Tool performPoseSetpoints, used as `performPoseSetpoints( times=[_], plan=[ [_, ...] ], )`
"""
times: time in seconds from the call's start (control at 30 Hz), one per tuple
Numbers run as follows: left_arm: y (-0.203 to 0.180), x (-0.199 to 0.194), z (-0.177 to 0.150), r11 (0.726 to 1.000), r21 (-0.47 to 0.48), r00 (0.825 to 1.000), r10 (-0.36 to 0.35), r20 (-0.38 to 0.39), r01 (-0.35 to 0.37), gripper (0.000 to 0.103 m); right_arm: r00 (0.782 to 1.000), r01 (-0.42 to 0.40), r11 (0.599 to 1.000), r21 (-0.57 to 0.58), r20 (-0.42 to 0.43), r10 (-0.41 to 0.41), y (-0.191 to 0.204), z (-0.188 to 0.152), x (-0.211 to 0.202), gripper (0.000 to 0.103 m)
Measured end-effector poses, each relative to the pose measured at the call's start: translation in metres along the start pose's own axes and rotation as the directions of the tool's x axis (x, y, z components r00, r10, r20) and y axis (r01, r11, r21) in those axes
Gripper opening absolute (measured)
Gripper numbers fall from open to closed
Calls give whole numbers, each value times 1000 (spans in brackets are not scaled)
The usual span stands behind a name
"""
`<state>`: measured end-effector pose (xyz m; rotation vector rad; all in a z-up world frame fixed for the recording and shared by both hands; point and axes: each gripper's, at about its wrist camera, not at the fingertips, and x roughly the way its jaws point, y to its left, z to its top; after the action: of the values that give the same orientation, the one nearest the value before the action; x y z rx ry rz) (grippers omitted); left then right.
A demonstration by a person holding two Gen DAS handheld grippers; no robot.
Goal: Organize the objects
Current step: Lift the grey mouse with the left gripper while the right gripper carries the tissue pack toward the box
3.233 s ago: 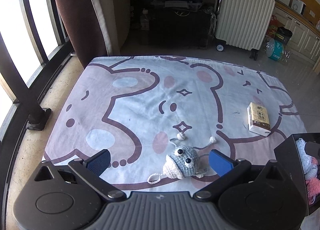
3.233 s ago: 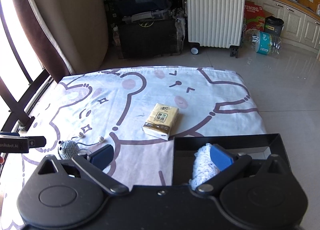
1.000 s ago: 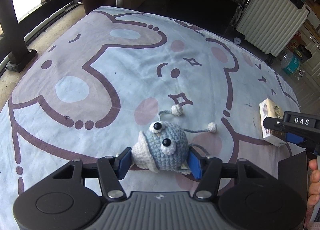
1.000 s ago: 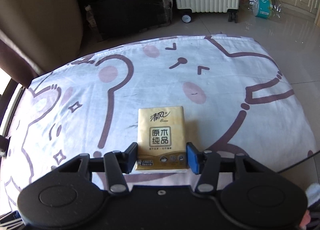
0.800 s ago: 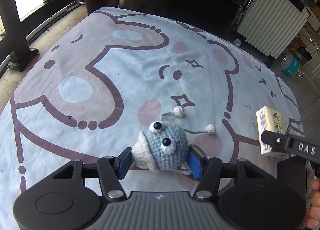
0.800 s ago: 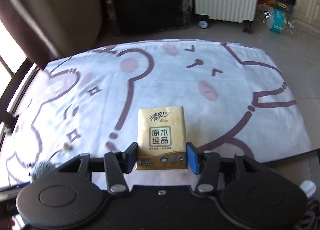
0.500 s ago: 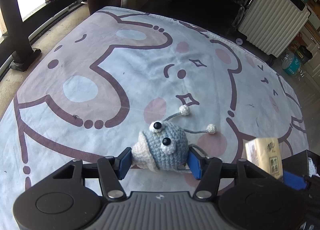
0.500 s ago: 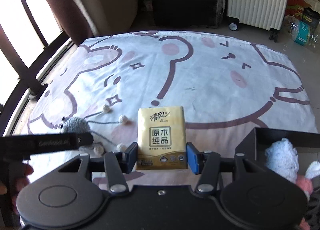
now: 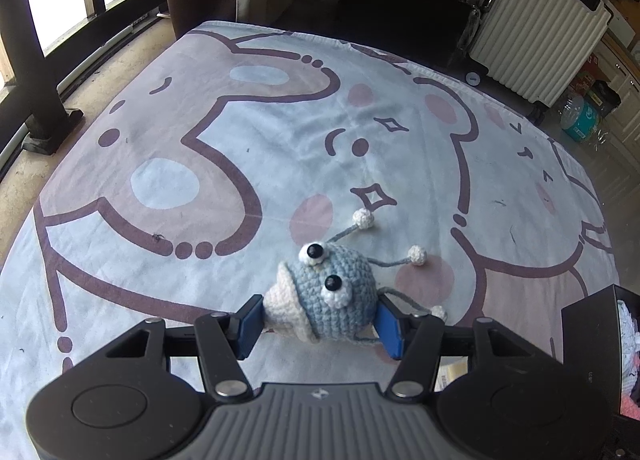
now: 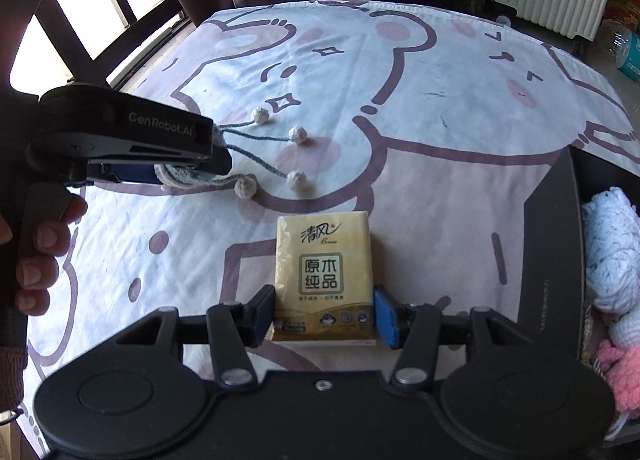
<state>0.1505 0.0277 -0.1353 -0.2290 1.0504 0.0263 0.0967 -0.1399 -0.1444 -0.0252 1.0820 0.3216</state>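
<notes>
A blue-grey crochet toy with googly eyes and pompom strings is pinched between the blue pads of my left gripper, just above the cartoon-print cloth. In the right wrist view that left gripper shows side-on at the left, the toy's pompoms trailing on the cloth. A yellow tissue pack sits between the pads of my right gripper, low over the cloth; its jaws are opening slightly while the pads still touch the pack. A black box stands right of the pack.
The box holds a white-blue yarn toy and a pink one. A person's hand grips the left gripper's handle. Beyond the cloth stand a white suitcase, dark luggage and a window railing post.
My right gripper has carried the tissue pack across the cloth toward the left gripper and rolled, bringing the black box into view at its right. The left gripper still holds the toy in place.
</notes>
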Motion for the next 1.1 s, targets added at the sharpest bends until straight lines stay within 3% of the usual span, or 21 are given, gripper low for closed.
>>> performPoseSetpoints(
  times=[0.37, 0.77, 1.1],
  plan=[
    [3, -8, 2, 1000, 9, 1000, -9, 15, 9, 59, 1000, -14, 999, 35, 15, 13, -6, 6, 5, 52],
    [-16, -53, 20, 996, 52, 988, -76, 133, 70, 59, 979, -35, 995, 94, 201, 15, -26, 40, -58, 52],
    [-53, -81, 19, 978, 167, 981, -145, 131, 123, 59, 969, -27, 990, 139, 247, -8, -50, 48, -85, 52]
  ],
)
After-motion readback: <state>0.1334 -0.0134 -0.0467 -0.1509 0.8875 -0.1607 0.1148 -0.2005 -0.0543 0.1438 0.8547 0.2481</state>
